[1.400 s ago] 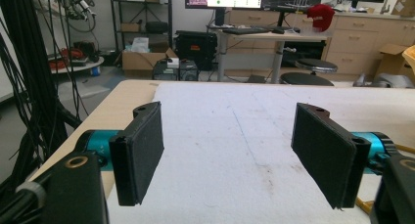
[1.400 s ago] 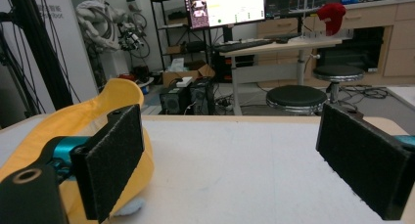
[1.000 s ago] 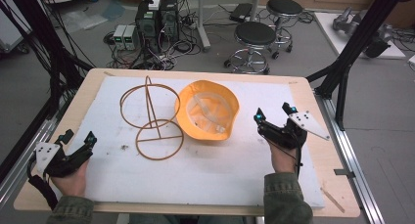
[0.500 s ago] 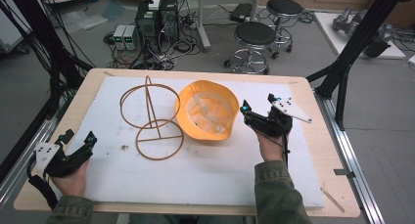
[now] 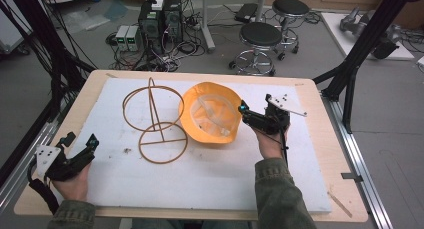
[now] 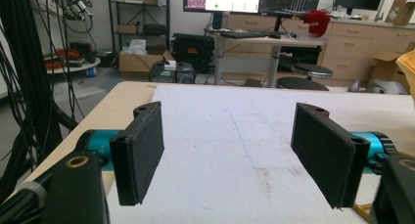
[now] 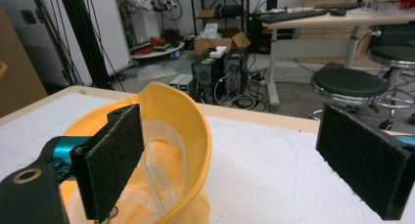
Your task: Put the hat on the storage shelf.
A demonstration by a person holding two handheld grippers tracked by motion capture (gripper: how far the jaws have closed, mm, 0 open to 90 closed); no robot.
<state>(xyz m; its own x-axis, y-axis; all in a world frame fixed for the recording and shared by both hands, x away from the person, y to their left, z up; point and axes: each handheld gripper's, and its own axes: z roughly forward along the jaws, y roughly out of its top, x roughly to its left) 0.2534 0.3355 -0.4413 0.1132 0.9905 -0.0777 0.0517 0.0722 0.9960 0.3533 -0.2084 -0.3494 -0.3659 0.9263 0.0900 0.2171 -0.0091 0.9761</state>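
A yellow bucket hat [image 5: 212, 114] lies upside down on the white mat [image 5: 210, 179], its pale lining showing. To its left a brown wire stand [image 5: 155, 124] lies on its side. My right gripper [image 5: 256, 103] is open at the hat's right rim. In the right gripper view [image 7: 230, 160] its left jaw is over the hat's [image 7: 181, 121] inside, and the right jaw is over bare mat outside the rim. My left gripper [image 5: 81, 138] is open near the mat's front left corner. In the left gripper view [image 6: 235, 155] nothing lies between its jaws.
The mat covers most of a wooden table [image 5: 320, 139]. Black frame posts [image 5: 360, 54] rise at the table's left and right sides. Two stools [image 5: 260, 36] and computer boxes [image 5: 160, 14] stand on the floor beyond the far edge.
My right gripper has moved left and slightly away from me, up to the hat's rim. The left gripper, hat and wire stand have stayed put.
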